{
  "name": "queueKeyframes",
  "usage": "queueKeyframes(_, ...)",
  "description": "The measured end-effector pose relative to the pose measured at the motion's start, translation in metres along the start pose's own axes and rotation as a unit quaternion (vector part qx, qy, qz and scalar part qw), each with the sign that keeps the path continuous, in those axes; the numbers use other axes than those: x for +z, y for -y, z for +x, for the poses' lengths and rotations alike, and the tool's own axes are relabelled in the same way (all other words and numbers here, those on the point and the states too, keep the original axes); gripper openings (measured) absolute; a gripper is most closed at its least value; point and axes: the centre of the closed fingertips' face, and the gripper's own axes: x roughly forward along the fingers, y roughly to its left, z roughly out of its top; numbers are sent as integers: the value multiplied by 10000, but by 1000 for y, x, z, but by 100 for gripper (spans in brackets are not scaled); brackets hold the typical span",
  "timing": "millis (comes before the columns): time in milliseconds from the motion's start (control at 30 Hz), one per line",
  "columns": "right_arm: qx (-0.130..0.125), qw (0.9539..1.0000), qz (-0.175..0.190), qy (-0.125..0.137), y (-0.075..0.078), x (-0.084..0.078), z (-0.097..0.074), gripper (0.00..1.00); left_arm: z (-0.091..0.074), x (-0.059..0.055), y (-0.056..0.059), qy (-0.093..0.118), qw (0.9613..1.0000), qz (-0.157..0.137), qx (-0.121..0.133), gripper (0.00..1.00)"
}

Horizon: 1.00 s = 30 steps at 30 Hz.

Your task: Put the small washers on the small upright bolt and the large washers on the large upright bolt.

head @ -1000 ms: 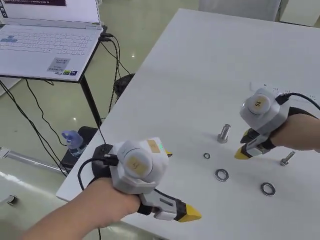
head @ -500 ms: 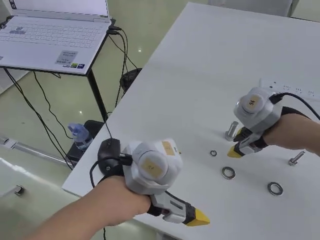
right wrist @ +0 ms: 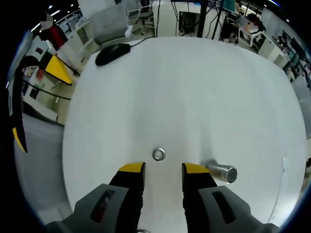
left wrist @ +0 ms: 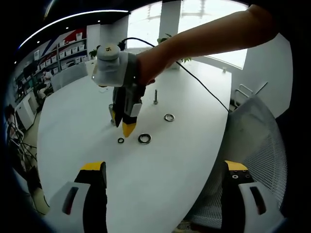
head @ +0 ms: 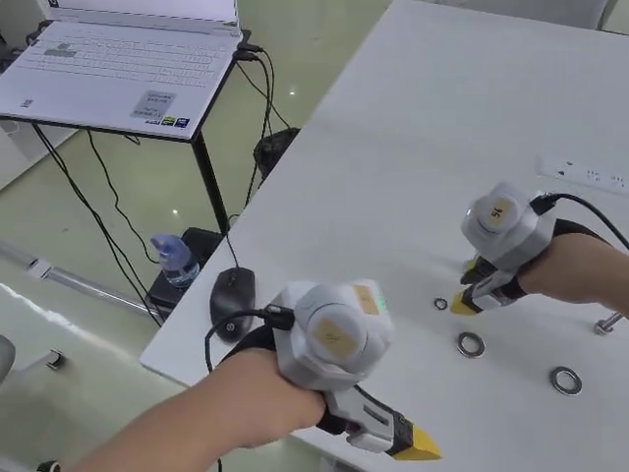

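**A:** We've got the right gripper (right wrist: 163, 169) low over the white table (right wrist: 194, 82). Its jaws are parted by a modest gap and hold nothing.

**B:** And the small washer (right wrist: 158, 154) lies flat just ahead of those yellow tips, lined up with the gap and touching neither jaw. Let's use the large bolt (right wrist: 221, 172) as our marker. It stands just beside the small washer, right at the outer side of one jaw, though we can't tell whether bolt and jaw touch.

**A:** In the left gripper view we see that large bolt half hidden behind the right gripper's body.

**B:** Right, and the first large washer (left wrist: 144, 139) lies flat near the large bolt, just past the small washer. The second large washer (left wrist: 169, 117) lies flat too, farther from the large bolt.

**A:** The small bolt (left wrist: 155, 97) stands upright, well apart from the large bolt and beyond that second large washer.

**B:** Now the left gripper (left wrist: 164, 167). We hold it well away from the large bolt, out by the table's edge, with its jaws spread wide and empty.

**A:** A black mouse (head: 233, 292) sits on the table near its edge, a long way from the large bolt. A laptop (head: 128, 59) on its stand is farther off again, past the table.
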Motion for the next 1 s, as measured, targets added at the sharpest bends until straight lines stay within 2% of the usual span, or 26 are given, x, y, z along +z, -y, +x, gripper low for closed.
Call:
queueKeyframes(400, 95, 9999, -25, -62, -6, 4, 15, 29, -2, -1, 1, 24, 10000, -44, -54, 99)
queueKeyframes(700, 91, 9999, -13, -93, -5, 4, 18, 27, -2, -1, 3, 58, 9999, -91, -71, 98)
queueKeyframes(767, 51, 9999, -56, -115, -4, 4, 18, 25, -2, -1, 4, 52, 9999, -87, -72, 98)
queueKeyframes(900, -146, 9987, -418, -234, -4, 3, 19, 24, -1, -2, 4, 31, 9999, -84, -75, 97)
queueKeyframes(1000, -131, 9991, -334, -230, -5, 3, 19, 22, -2, -3, 4, 42, 9999, -99, -73, 96)
